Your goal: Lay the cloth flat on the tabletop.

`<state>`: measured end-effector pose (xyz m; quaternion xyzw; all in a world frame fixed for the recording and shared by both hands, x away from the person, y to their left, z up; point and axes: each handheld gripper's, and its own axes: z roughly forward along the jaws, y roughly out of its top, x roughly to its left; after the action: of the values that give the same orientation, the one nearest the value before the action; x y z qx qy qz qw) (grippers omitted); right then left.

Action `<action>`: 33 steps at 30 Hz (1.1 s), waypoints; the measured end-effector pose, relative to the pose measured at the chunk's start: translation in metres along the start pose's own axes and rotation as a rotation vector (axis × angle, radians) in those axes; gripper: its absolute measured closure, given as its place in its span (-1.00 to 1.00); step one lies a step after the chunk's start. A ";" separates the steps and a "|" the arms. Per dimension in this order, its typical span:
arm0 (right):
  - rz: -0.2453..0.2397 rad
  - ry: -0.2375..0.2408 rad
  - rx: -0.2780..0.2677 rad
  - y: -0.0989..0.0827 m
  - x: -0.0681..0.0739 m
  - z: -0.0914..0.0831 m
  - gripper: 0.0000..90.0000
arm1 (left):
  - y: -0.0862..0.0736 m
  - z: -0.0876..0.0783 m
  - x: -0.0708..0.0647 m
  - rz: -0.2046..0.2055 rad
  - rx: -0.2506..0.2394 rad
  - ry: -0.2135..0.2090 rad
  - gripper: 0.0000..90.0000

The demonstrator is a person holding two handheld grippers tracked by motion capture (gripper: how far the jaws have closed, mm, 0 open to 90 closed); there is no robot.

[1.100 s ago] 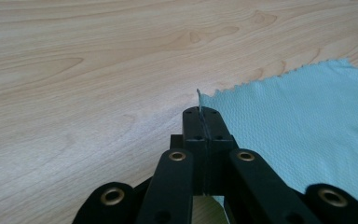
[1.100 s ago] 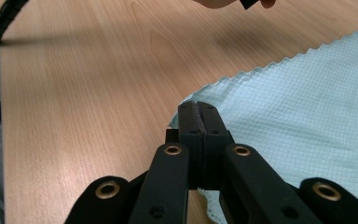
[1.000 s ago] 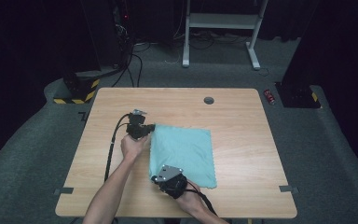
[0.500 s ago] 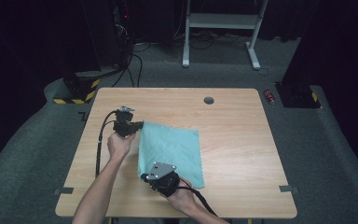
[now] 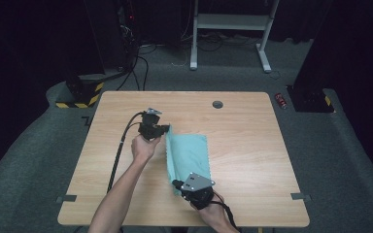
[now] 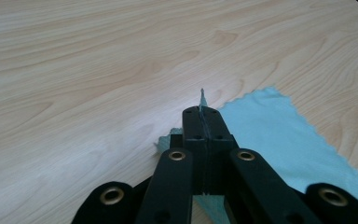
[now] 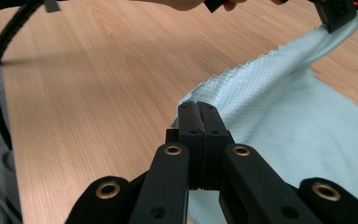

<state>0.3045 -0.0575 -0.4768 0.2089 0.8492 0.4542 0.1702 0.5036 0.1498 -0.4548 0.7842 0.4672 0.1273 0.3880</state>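
The cloth [image 5: 188, 154] lies left of the table's [image 5: 252, 145] middle, its long axis running near to far, left edge lifted. The left gripper [image 5: 165, 129] clamps its far corner, the right gripper [image 5: 176, 184] its near corner. A hole [image 5: 217, 104] sits farther off, nothing in between.

On the desk [image 5: 252, 145] lies a teal cloth [image 5: 188, 154], its left edge lifted clear of the wood. The left gripper [image 5: 165, 130] pinches the far corner of that edge and the right gripper [image 5: 177, 185] pinches the near one, so the edge hangs taut between them. A black cable [image 5: 119, 150] trails from the left gripper off the desk's front.
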 end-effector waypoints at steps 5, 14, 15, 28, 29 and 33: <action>0.041 -0.037 -0.001 -0.015 -0.007 -0.013 1.00 | 0.005 0.019 -0.015 0.007 0.011 -0.029 1.00; 0.087 -0.111 -0.008 -0.044 -0.018 -0.031 1.00 | 0.016 0.052 -0.042 0.048 0.038 -0.075 1.00; 0.087 -0.118 -0.011 -0.046 -0.019 -0.033 1.00 | 0.019 0.055 -0.046 0.054 0.037 -0.081 1.00; 0.119 -0.150 0.016 -0.064 -0.027 -0.042 1.00 | 0.022 0.085 -0.069 0.095 0.082 -0.098 0.99; 0.121 -0.152 0.021 -0.066 -0.027 -0.043 1.00 | 0.022 0.087 -0.070 0.102 0.086 -0.096 0.99; 0.134 -0.156 0.040 -0.074 -0.028 -0.042 1.00 | 0.020 0.091 -0.073 0.118 0.096 -0.095 0.96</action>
<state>0.2940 -0.1382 -0.5137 0.3032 0.8265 0.4298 0.2008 0.5285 0.0389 -0.4893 0.8331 0.4069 0.0901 0.3636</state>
